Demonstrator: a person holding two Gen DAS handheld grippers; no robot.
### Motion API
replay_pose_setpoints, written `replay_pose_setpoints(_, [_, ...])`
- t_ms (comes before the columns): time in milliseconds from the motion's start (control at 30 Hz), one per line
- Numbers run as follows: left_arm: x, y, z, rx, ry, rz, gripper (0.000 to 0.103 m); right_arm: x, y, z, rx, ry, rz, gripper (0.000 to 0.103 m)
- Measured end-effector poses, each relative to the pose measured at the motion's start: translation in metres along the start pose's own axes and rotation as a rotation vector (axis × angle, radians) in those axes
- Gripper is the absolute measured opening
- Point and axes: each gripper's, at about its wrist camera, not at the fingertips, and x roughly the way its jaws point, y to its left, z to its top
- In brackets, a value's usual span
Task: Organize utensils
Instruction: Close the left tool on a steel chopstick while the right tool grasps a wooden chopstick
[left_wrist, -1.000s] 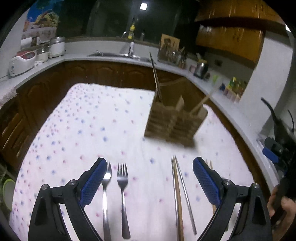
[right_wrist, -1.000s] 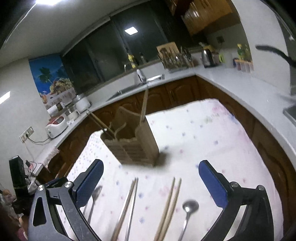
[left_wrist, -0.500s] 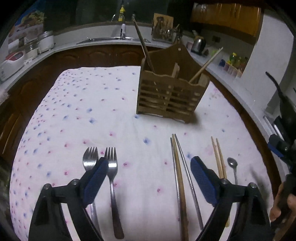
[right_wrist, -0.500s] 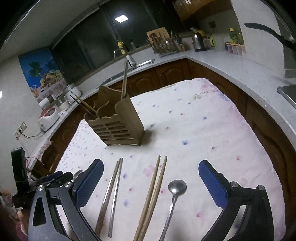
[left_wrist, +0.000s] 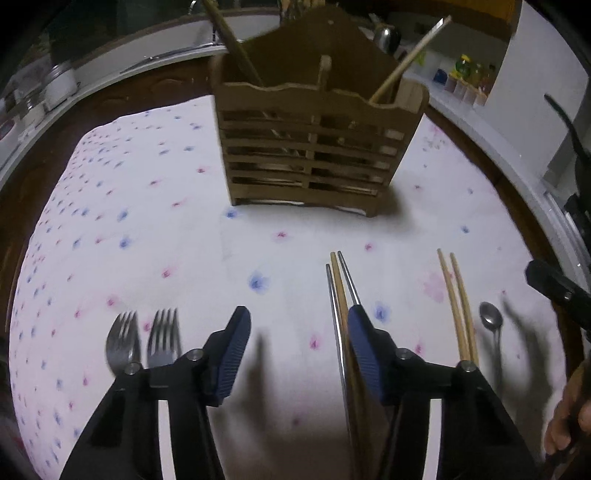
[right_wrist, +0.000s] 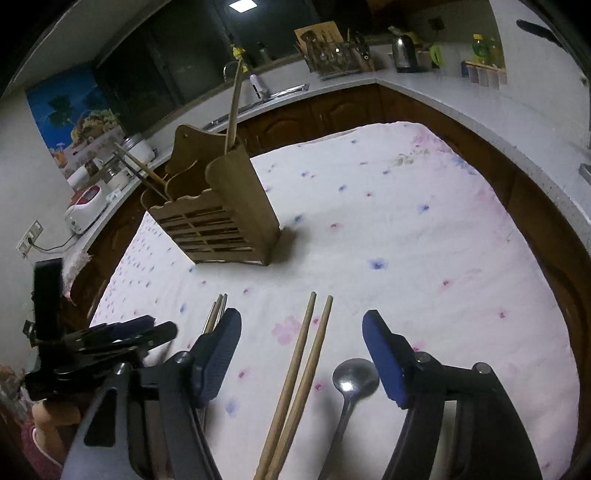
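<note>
While my left gripper (left_wrist: 295, 332) hangs with fingers wide apart and empty, its right finger (left_wrist: 364, 350) covers the metal chopsticks (left_wrist: 338, 291). Forks (left_wrist: 142, 338) lie left. My right gripper (right_wrist: 301, 343), also wide and empty, straddles wooden chopsticks (right_wrist: 299, 373) and spoon (right_wrist: 352, 384). Holder (left_wrist: 314, 136) stands behind on the table (right_wrist: 424, 258).

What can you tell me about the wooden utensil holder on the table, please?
The holder is a light brown, wood-looking box with a slatted front, a wavy top edge, solid sides and a taller shaped back panel with a small hole. A divider splits it into compartments. It stands upright on the flowered cloth, beyond the utensils that lie flat. Long sticks lean out of it, some on its left side, one on its right. Neither gripper touches it.
</note>
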Motion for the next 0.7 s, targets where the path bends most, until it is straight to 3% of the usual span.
replay_pose_setpoints(167, [0.037,-0.013,0.006,0.042,0.058,0.049,0.045,0.004,-0.003,0.001,0.018,0.001,0.023,0.069])
replay_pose_setpoints(233, [0.043,-0.014,0.007,0.054,0.057,0.049,0.045,0.004,-0.003,0.003,0.016,-0.001,0.026,0.069])
replay_pose_setpoints(333, [0.043,-0.013,0.002,0.094,0.055,0.106,0.045,0.007,-0.003,0.005,0.008,-0.002,0.017,0.069])
replay_pose_setpoints(433, [0.038,0.002,-0.003,0.058,0.074,0.088,0.043,0.011,-0.003,0.006,-0.004,0.008,0.009,0.069])
replay_pose_setpoints(500, [0.034,0.013,-0.006,0.018,0.068,0.032,0.043,0.015,-0.003,0.005,-0.015,0.020,-0.007,0.069])
replay_pose_setpoints(567, [0.034,0.020,-0.008,-0.012,0.075,0.004,0.042,0.023,-0.002,0.004,-0.034,0.046,-0.028,0.062])
replay_pose_setpoints(633, [0.036,0.022,-0.008,-0.022,0.072,-0.007,0.038,0.035,-0.001,0.001,-0.053,0.095,-0.059,0.040])
replay_pose_setpoints(700, [0.038,0.019,-0.006,-0.012,0.072,-0.007,0.031,0.043,-0.003,-0.002,-0.058,0.122,-0.077,0.028])
